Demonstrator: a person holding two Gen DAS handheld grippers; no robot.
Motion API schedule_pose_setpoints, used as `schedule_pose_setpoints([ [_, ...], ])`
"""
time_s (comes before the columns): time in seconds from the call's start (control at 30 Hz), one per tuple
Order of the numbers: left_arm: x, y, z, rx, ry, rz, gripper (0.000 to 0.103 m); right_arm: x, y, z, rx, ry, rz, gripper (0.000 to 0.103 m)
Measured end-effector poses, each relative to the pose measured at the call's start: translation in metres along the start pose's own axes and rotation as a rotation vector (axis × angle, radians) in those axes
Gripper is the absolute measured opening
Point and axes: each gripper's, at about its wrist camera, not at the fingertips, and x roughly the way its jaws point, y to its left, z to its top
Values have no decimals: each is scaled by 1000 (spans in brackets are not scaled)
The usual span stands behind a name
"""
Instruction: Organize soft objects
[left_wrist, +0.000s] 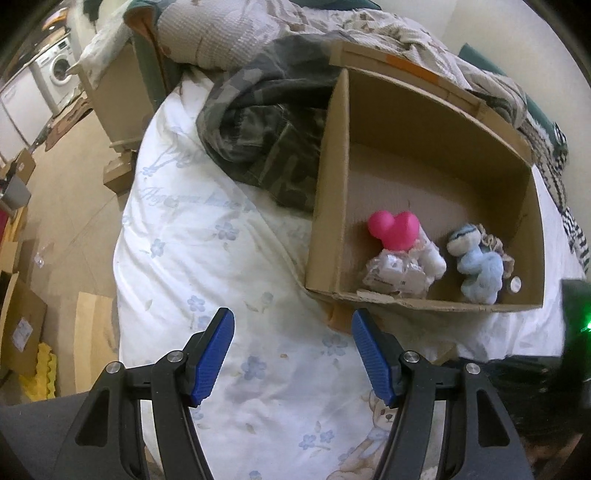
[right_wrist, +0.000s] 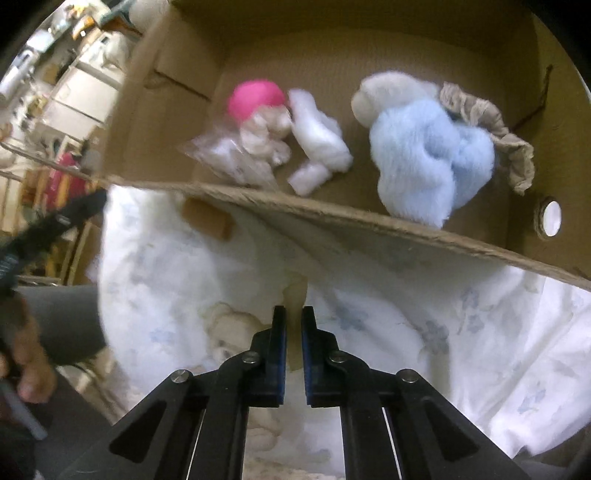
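Pinching a pale soft piece (right_wrist: 296, 295) off the bed — right gripper (right_wrist: 293, 314) jaws narrow on it; next we lift it into the box (right_wrist: 332, 218), left gripper (left_wrist: 291, 325) wide, empty.

Inside the brown cardboard box (left_wrist: 424, 122) — a pink heart (left_wrist: 393, 229) beside a pale-blue plush (left_wrist: 478, 266); outside it, white bedding (left_wrist: 221, 240) with faint blue flowers.

a bed (left_wrist: 229, 258) under a white sheet with pale blue flowers carries an open cardboard box (left_wrist: 332, 206) — beside it a rumpled camouflage garment (left_wrist: 273, 140) and a patterned blanket (left_wrist: 229, 33).
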Motion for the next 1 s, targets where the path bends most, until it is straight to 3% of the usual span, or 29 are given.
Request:
schedule_pose_setpoints([
  [0.27,28,-34,-9,113,32,-35,63,-41,-17,-4,64,-92,95,9],
  [0.4,48,-55,-7,185,38,4,62,-52,-25,-8,89,-122,109,9],
  [0.63,84,-66,-4,183,120,4,61,-55,-29,-10,87,-147,120,9],
  [0.8,95,-63,-3,157,146,-6,38,-58,-32,-11,89,-144,115,9],
  [0.83,95,-62,-3,150,145,-18,30,-58,-31,-11,87,-143,113,9],
  [0.87,95,-61,-3,149,151,-28,8,-57,-30,-11,86,-141,112,9],
  [1.0,91,-57,-5,143,155,-50,8,-56,-28,-9,81,-137,110,9],
])
